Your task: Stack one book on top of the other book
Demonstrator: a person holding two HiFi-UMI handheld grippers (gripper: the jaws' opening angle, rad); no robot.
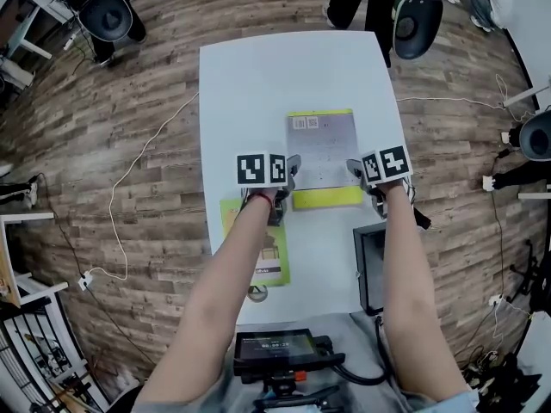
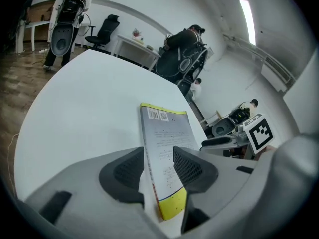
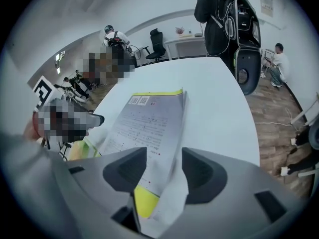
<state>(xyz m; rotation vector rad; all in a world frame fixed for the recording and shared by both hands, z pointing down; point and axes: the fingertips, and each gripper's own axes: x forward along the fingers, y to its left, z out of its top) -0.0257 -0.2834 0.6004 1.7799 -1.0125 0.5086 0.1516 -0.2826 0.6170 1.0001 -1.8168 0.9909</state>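
Left tool (image 2: 158, 167) and right tool (image 3: 164, 172), jaws apart, seemingly loose astride grey book (image 1: 320, 144); second book (image 1: 277, 265), yellow-green, alongside.

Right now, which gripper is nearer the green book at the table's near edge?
Left. The left gripper sits just past the green book's far end; the right gripper is farther off, across the grey book.

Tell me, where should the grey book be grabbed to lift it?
By its near edge, a gripper at each corner, coming from the person's side. The grey book lies flat and thin on the table, so only an edge fits between jaws; left gripper and right gripper straddle it there, open.
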